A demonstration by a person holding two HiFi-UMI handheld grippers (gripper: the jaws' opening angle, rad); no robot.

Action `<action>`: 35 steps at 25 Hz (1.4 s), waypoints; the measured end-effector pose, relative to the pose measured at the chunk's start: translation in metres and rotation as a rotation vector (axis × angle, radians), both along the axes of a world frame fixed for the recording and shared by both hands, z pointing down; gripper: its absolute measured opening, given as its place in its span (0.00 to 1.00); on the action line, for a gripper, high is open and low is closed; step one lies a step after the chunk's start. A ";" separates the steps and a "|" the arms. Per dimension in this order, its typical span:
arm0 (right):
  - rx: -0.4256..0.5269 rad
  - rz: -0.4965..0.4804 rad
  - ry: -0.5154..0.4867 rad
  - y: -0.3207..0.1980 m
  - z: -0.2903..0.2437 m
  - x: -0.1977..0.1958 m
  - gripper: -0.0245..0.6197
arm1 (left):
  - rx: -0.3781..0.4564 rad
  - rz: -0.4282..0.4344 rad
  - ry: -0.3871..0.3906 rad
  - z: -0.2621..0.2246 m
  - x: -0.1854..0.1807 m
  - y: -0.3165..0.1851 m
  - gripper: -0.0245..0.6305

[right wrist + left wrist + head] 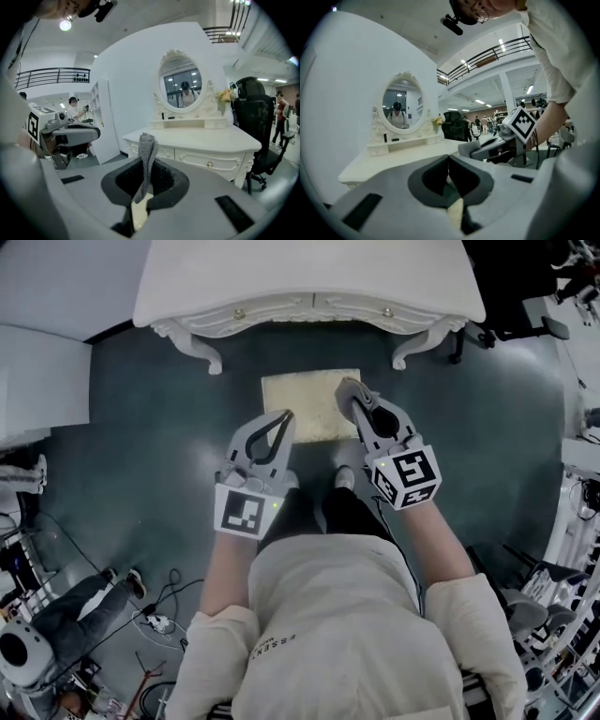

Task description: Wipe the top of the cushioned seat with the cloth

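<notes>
Left tongs [283,417] closed, right tongs [355,403] pinching cloth [147,154]

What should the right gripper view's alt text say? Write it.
The right gripper holds a folded grey cloth upright between its shut jaws. Behind stands a white dressing table with an oval mirror.

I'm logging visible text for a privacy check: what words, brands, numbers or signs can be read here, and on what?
"ESSEN": on the person's shirt; further letters are cut off, and the smaller print beside it is too small to read.
Left cube and right cube: square marker patterns only, no letters.
Nothing else is readable.
</notes>
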State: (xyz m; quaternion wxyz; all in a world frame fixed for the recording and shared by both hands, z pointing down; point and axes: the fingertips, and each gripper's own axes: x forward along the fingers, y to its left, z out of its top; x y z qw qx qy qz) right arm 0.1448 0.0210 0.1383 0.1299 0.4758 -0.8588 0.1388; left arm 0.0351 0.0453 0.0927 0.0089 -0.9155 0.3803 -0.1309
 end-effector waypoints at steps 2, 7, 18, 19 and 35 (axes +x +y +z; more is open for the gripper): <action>0.031 0.001 -0.002 -0.001 -0.021 0.004 0.08 | 0.009 -0.023 0.028 -0.015 -0.002 -0.003 0.04; 0.110 -0.013 0.003 0.005 -0.064 0.004 0.08 | 0.040 -0.052 0.068 -0.048 -0.009 -0.004 0.04; 0.254 0.020 -0.006 0.001 -0.130 0.009 0.08 | 0.113 -0.066 0.081 -0.092 -0.030 -0.023 0.04; 0.261 0.023 -0.010 0.000 -0.134 0.009 0.08 | 0.113 -0.065 0.079 -0.094 -0.030 -0.023 0.04; 0.326 -0.036 -0.004 0.005 -0.152 0.002 0.08 | 0.117 -0.033 0.053 -0.111 -0.027 -0.017 0.04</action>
